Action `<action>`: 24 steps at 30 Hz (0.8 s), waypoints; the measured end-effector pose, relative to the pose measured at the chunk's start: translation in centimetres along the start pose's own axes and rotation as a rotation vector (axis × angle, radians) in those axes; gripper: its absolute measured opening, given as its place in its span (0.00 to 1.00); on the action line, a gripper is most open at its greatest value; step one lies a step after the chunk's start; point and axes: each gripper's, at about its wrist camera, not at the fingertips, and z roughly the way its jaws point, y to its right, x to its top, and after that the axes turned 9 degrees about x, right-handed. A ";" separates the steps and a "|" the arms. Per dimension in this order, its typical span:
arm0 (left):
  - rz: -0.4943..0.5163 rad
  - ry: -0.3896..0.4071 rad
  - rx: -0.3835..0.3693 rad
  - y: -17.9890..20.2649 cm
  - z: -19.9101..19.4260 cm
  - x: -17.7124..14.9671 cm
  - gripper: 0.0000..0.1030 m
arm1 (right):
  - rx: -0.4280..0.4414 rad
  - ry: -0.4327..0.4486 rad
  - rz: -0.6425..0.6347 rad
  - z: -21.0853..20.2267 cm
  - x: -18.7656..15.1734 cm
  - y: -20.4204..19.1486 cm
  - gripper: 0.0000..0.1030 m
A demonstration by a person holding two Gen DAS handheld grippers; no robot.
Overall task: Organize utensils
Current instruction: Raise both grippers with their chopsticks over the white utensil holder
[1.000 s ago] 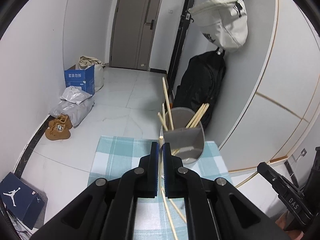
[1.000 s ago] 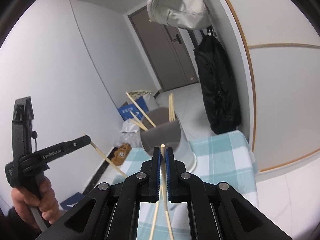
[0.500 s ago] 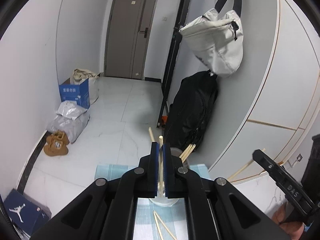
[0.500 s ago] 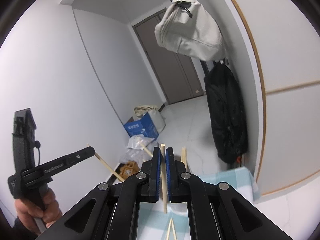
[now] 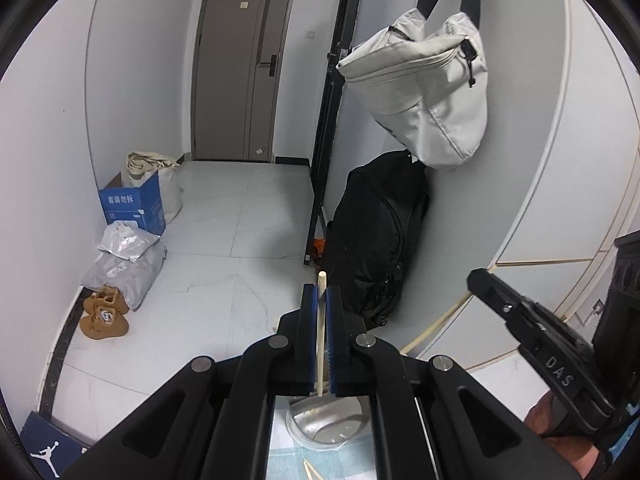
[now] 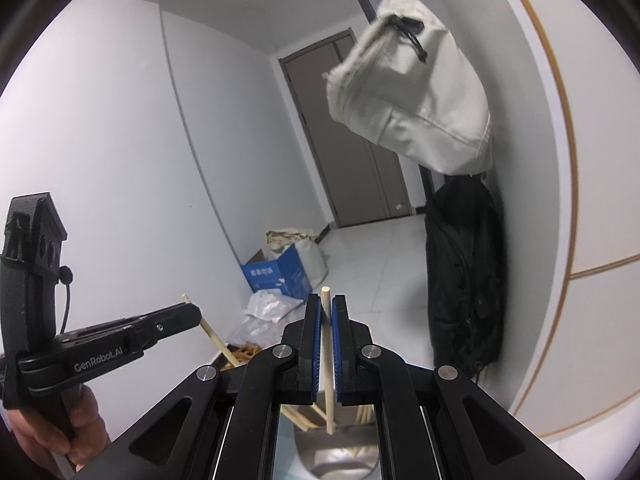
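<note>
While both hands tilt downward above the metal cup [image 5: 326, 426] | left tongs [image 5: 321, 300] clamp one chopstick [image 5: 320, 332] | right tongs [image 6: 327, 308] clamp another chopstick [image 6: 327, 360]

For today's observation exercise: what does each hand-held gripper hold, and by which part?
Left hand-held gripper: one wooden chopstick, pinched near its upper end. Right hand-held gripper: another chopstick, also gripped just below its top end.

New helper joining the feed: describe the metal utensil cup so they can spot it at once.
In the left wrist view, look down between the arms of the left hand-held gripper. There, on the blue-checked cloth, stands the cup. It is the only shiny round container; around it are just loose wooden chopsticks.
</note>
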 end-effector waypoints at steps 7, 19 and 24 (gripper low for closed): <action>-0.002 -0.024 0.006 0.2 3.4 -0.5 0.00 | -0.009 -0.027 0.027 3.9 -0.7 2.0 0.04; 0.072 -0.161 -0.001 1.1 7.8 -3.7 0.00 | -0.014 -0.185 -0.058 9.0 -4.8 2.8 0.04; 0.103 -0.205 -0.009 1.2 8.6 -4.2 0.00 | 0.000 -0.237 -0.054 10.0 -6.5 3.3 0.05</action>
